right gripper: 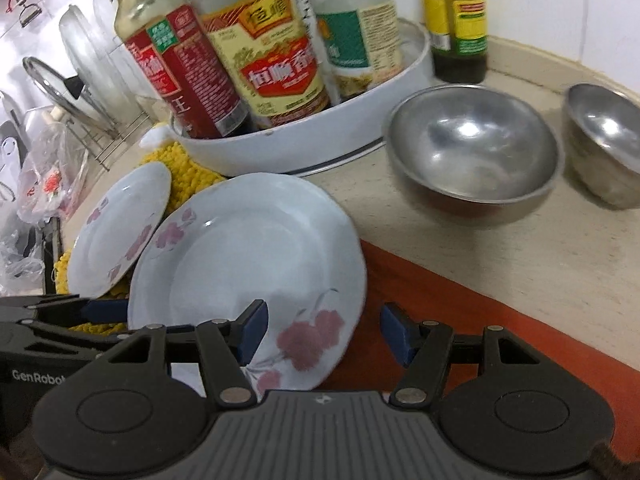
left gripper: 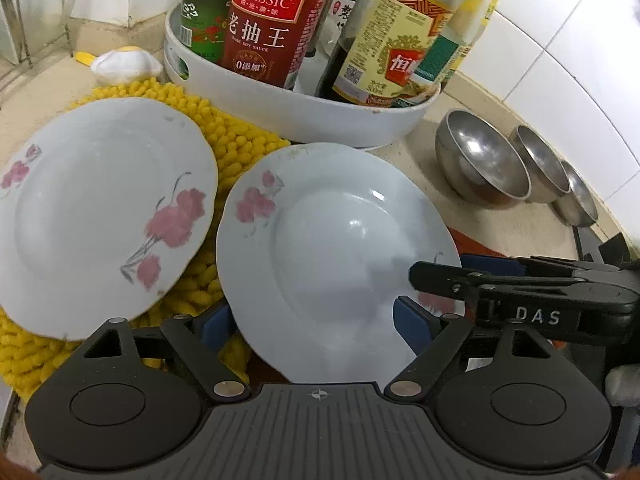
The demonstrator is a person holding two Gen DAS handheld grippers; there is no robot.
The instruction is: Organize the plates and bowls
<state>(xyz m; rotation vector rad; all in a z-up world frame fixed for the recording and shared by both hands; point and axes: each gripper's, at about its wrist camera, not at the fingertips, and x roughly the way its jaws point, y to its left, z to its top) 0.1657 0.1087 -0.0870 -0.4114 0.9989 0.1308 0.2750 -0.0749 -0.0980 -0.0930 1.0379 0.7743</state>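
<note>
Two white plates with pink flowers lie side by side. The left plate (left gripper: pixel 104 208) (right gripper: pixel 116 232) rests on a yellow mat (left gripper: pixel 240 136). The right plate (left gripper: pixel 340 248) (right gripper: pixel 240 260) leans partly on the mat. My left gripper (left gripper: pixel 314 322) hangs open over that plate's near rim, its pads on either side and not pressing. My right gripper (right gripper: pixel 326 334) (left gripper: pixel 452 268) is open astride the same plate's right rim, one pad above the plate and one beyond it. Three steel bowls (left gripper: pixel 480 160) (left gripper: pixel 540 164) (left gripper: pixel 580 196) stand in a row on the right.
A white tray (left gripper: pixel 300 116) (right gripper: pixel 320 148) of sauce bottles stands just behind the plates. A dark bottle (right gripper: pixel 456 28) stands by the wall. A wire rack with lids (right gripper: pixel 80 92) and plastic bags (right gripper: pixel 40 184) fill the far left. A red strip (right gripper: pixel 460 312) edges the counter.
</note>
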